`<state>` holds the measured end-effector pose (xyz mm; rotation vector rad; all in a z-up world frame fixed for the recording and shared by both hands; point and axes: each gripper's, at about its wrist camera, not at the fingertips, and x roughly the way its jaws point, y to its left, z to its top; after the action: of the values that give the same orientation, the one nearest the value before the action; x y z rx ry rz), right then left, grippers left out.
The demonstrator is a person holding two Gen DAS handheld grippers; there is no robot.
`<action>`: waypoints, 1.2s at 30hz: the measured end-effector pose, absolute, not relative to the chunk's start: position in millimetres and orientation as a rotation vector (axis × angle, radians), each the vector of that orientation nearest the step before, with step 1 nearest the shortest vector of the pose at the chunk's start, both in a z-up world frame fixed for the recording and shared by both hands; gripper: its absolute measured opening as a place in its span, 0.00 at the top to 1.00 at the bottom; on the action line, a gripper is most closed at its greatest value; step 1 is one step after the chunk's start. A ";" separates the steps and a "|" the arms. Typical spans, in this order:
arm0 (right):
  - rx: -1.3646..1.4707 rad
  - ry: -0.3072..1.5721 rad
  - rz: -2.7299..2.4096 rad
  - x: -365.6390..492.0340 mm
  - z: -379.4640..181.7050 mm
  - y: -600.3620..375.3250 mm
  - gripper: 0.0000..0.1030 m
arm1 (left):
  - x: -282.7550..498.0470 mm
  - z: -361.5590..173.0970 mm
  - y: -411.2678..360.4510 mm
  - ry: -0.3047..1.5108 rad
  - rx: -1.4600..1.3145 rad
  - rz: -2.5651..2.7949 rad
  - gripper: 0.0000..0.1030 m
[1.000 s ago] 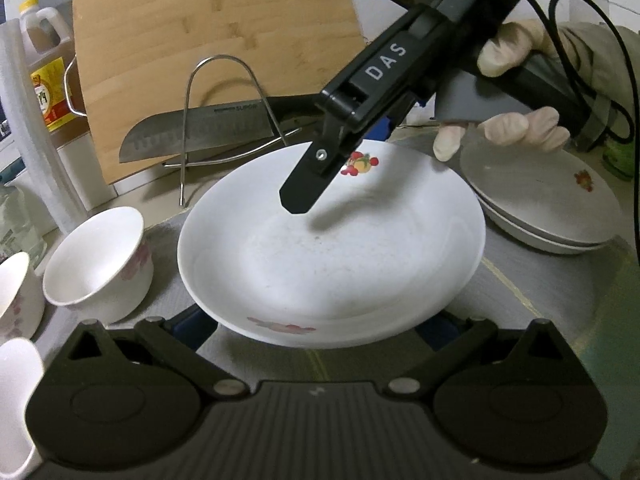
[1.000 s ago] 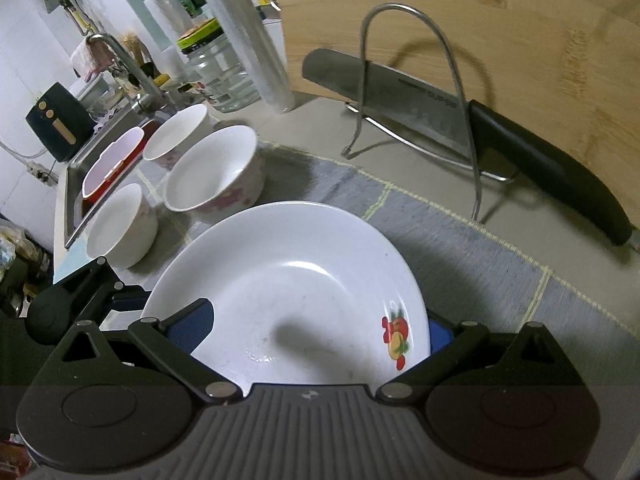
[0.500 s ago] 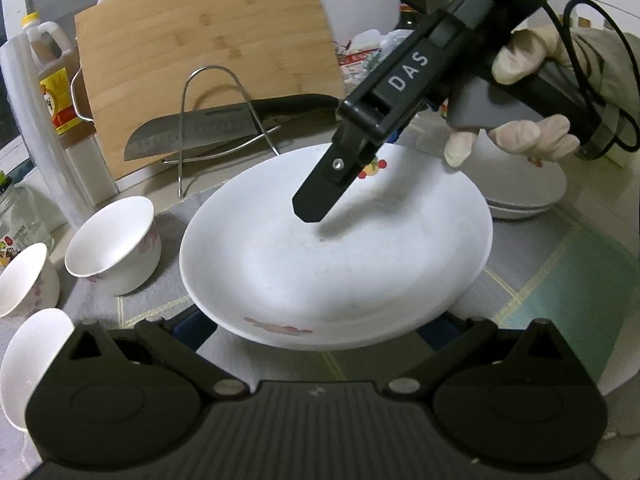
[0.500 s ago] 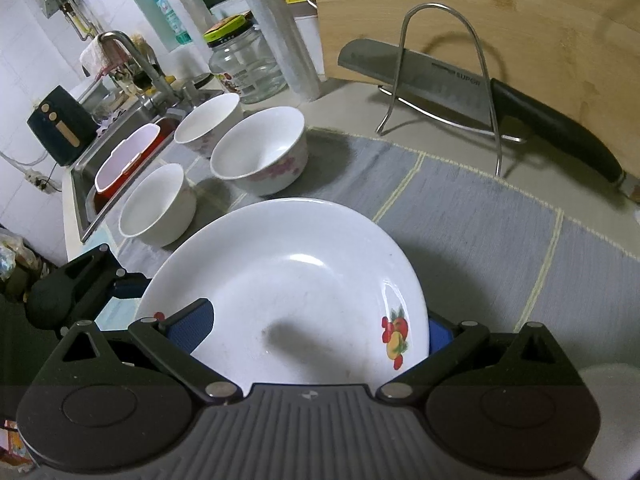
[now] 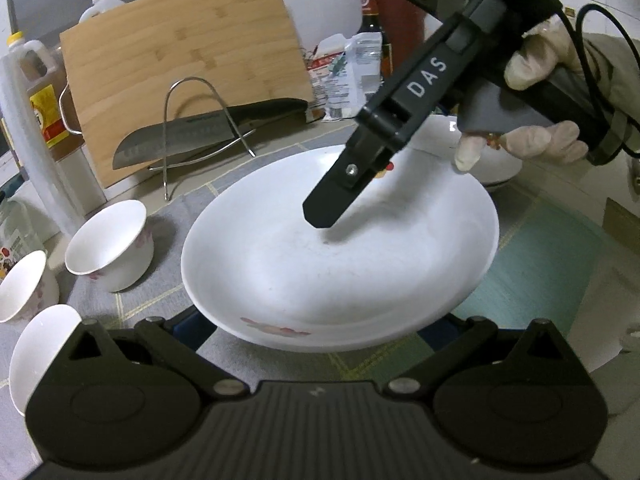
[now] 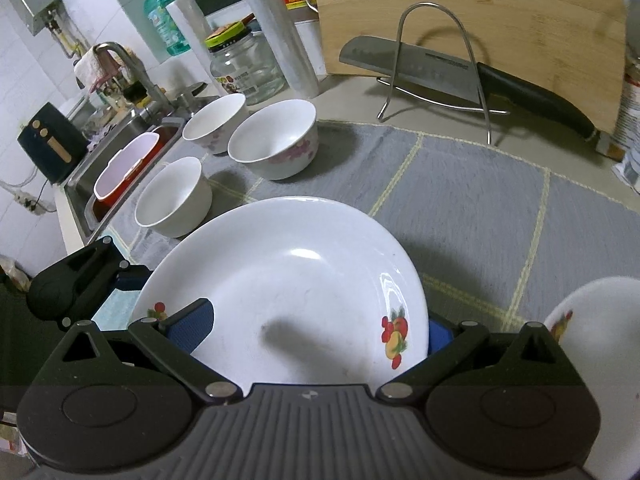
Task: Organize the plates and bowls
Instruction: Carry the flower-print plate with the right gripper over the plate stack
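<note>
A white plate (image 5: 340,256) with fruit prints fills the middle of the left wrist view, held up above the grey mat (image 5: 160,216). The right gripper (image 5: 324,216) comes in from the upper right of that frame, a gloved hand (image 5: 536,136) on its handle, and one dark finger lies over the plate's far rim and reaches down over its bowl. In the right wrist view the same plate (image 6: 288,292) sits low centre between the blue pads (image 6: 188,326) — the jaws are closed onto its near rim, one pad above and one below. The left gripper (image 6: 72,280) shows at the left edge of that frame by the plate's far rim; its fingers in its own view sit wide at the lower corners with the plate's edge between them, but whether they pinch it I cannot tell.

Three white bowls (image 6: 276,140) stand on the mat at the upper left of the right wrist view, close together beside the sink (image 6: 80,184). Stacked plates (image 5: 496,164) lie at the right of the left wrist view, behind the held plate. Farther back — a knife (image 6: 452,72) rests on a wire rack (image 6: 440,52) in front of a leaning cutting board (image 6: 480,12).
</note>
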<state>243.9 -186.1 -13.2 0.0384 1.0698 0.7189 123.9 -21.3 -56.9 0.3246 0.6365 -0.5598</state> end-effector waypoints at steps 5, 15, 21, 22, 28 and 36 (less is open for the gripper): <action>0.056 1.062 0.687 231.7 -11.6 -188.3 0.00 | 118.9 -54.5 -19.5 0.631 0.340 -0.593 0.00; 0.096 1.032 0.626 217.6 -5.2 -204.3 0.00 | 116.3 -48.3 -25.8 0.601 0.381 -0.659 0.00; 0.114 1.015 0.580 209.9 -2.0 -221.4 0.00 | 116.1 -44.3 -37.0 0.584 0.403 -0.707 0.00; 0.118 1.013 0.571 208.7 -1.8 -224.7 0.00 | 115.8 -43.7 -39.4 0.582 0.407 -0.715 0.00; 0.140 1.004 0.519 201.0 -0.2 -248.6 0.00 | 120.8 -42.2 -57.0 0.572 0.423 -0.768 0.00; 0.170 0.996 0.451 195.0 -1.5 -284.6 0.00 | 130.8 -41.5 -87.2 0.566 0.437 -0.834 0.00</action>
<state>195.0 -284.6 -1.5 0.1697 0.9965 0.4509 130.8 -87.2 -41.5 0.4373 0.5658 -0.8343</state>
